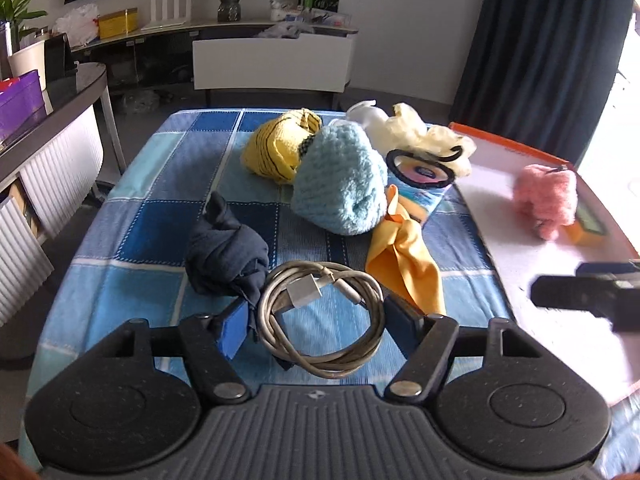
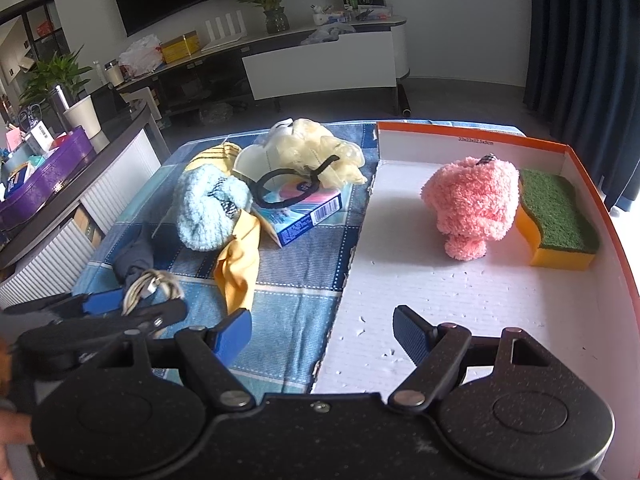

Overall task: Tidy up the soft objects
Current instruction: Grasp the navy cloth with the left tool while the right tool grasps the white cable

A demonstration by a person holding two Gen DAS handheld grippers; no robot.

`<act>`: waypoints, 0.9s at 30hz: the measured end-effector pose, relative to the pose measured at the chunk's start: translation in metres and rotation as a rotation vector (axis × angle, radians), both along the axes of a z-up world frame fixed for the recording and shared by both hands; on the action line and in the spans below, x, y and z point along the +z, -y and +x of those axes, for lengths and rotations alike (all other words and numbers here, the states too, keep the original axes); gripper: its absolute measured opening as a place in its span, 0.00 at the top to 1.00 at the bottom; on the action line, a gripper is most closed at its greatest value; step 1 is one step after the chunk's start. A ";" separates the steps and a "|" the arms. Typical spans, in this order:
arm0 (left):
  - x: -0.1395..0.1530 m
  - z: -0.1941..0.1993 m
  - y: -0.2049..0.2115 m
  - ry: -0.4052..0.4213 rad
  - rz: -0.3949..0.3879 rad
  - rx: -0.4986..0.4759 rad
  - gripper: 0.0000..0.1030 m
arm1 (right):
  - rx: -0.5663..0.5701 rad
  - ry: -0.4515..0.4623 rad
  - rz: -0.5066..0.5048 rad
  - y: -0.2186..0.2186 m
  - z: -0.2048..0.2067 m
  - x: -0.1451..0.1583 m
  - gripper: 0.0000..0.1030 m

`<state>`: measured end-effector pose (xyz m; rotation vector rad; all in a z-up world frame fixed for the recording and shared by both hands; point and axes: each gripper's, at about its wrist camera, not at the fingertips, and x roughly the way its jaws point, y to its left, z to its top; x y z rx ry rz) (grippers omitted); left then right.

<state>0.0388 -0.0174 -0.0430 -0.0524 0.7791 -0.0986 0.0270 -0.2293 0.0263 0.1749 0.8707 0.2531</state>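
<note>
My left gripper [image 1: 322, 320] is open, its jaws on either side of a coiled grey cable [image 1: 320, 316] on the blue checked cloth [image 1: 152, 216]. Beside it lie a dark navy cloth [image 1: 224, 252], an orange cloth [image 1: 404, 256], a light blue knitted hat [image 1: 340, 184] and a yellow striped knit [image 1: 280, 148]. My right gripper [image 2: 322, 332] is open and empty over the left edge of the orange-rimmed box [image 2: 596, 184], which holds a pink plush toy [image 2: 472, 208] and a green-and-yellow sponge [image 2: 556, 220].
A blue tissue packet [image 2: 304, 212] with a black hair tie [image 2: 288, 184] on it and a cream plastic-like bundle [image 2: 320, 152] lie behind the hat. A curved counter with a purple box [image 2: 44, 184] stands to the left. A low cabinet [image 2: 320, 64] is beyond the table.
</note>
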 end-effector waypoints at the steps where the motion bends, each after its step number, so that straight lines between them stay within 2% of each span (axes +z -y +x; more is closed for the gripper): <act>1: 0.002 -0.006 -0.003 0.005 -0.005 -0.007 0.30 | 0.004 -0.001 0.001 -0.001 0.000 0.000 0.11; 5: 0.007 -0.024 -0.009 0.035 -0.027 -0.037 0.30 | 0.029 0.001 -0.001 -0.009 -0.001 0.002 0.11; 12: 0.005 -0.038 -0.016 0.034 -0.036 -0.109 0.30 | 0.075 0.002 -0.007 -0.026 -0.001 0.005 0.11; 15: 0.001 -0.038 -0.018 -0.003 -0.050 -0.151 0.23 | 0.094 0.004 -0.012 -0.032 -0.002 0.007 0.11; 16: 0.000 -0.038 -0.019 -0.014 -0.053 -0.152 0.14 | 0.102 0.005 -0.011 -0.033 -0.002 0.008 0.11; 17: 0.000 -0.040 -0.020 -0.008 -0.052 -0.142 0.08 | 0.108 0.006 -0.010 -0.035 -0.003 0.009 0.11; 18: 0.001 -0.042 -0.020 0.000 -0.052 -0.135 0.06 | 0.116 0.006 -0.008 -0.036 -0.004 0.009 0.11; 23: 0.014 -0.046 -0.037 0.067 -0.087 -0.040 0.05 | 0.167 0.002 0.006 -0.051 -0.008 0.008 0.11; 27: 0.010 -0.023 -0.049 0.025 -0.096 0.057 0.06 | 0.255 -0.014 0.015 -0.076 -0.018 0.002 0.11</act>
